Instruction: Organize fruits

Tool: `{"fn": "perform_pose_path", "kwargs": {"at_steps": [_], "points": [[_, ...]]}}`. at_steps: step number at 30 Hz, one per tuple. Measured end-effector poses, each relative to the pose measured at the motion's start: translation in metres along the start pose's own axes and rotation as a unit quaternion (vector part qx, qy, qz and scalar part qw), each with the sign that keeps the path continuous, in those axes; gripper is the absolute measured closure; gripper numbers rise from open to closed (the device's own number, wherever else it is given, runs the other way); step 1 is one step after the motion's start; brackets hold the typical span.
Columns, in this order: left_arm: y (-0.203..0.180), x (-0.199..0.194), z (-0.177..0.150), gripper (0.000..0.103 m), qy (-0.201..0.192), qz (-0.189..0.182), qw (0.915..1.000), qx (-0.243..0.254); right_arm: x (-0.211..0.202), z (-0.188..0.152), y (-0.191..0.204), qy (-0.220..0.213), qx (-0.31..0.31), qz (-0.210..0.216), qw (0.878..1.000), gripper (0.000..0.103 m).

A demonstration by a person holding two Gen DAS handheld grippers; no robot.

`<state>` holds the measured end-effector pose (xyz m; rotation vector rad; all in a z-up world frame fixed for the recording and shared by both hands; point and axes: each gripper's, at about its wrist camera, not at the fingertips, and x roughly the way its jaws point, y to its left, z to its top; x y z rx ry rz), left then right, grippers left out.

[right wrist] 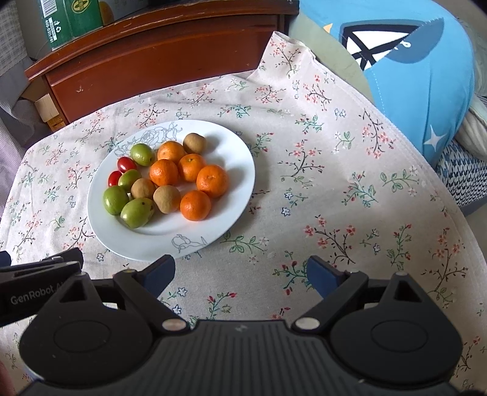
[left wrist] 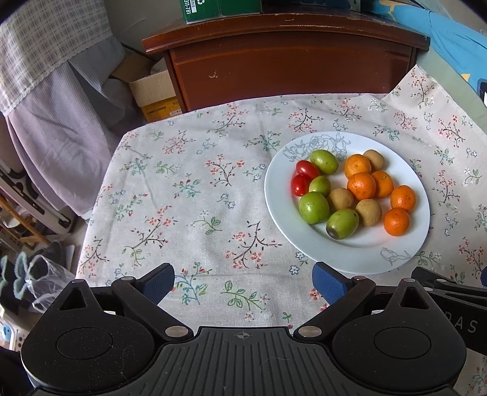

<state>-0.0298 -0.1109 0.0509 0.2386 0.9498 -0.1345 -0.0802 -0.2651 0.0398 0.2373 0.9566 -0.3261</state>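
Note:
A white plate (left wrist: 359,256) (right wrist: 231,152) sits on the flowered tablecloth and carries mixed fruit: several oranges (left wrist: 361,185) (right wrist: 212,180), several green fruits (left wrist: 313,207) (right wrist: 115,200), brown round fruits (left wrist: 368,212) (right wrist: 166,199) and two cherry tomatoes (left wrist: 307,169) (right wrist: 126,164). My left gripper (left wrist: 243,284) hovers open over bare cloth, near side and left of the plate. My right gripper (right wrist: 240,275) stands open too, just off the plate's near right rim. Nothing is between either pair of fingers.
A brown wooden cabinet (left wrist: 286,61) (right wrist: 158,54) stands behind the table with green boxes (right wrist: 70,21) on top. A blue cushion (right wrist: 426,76) lies at the right. Clothes (left wrist: 54,91) and a cardboard box (left wrist: 155,94) are left of the table edge.

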Motion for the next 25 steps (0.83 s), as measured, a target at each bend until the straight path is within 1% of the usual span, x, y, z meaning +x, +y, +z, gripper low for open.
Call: {"fn": "perform_pose_path", "kwargs": {"at_steps": [14,25], "points": [[0.005,-0.003,-0.005,0.005,-0.002,0.014,0.9999,0.007,-0.002,-0.004,0.006,-0.005,-0.019,0.005,1.000,0.010],[0.014,-0.005,-0.011,0.005,-0.003,0.011,0.9999,0.006,-0.003,-0.007,0.010,-0.012,-0.029,0.014,0.999,0.010]]}}
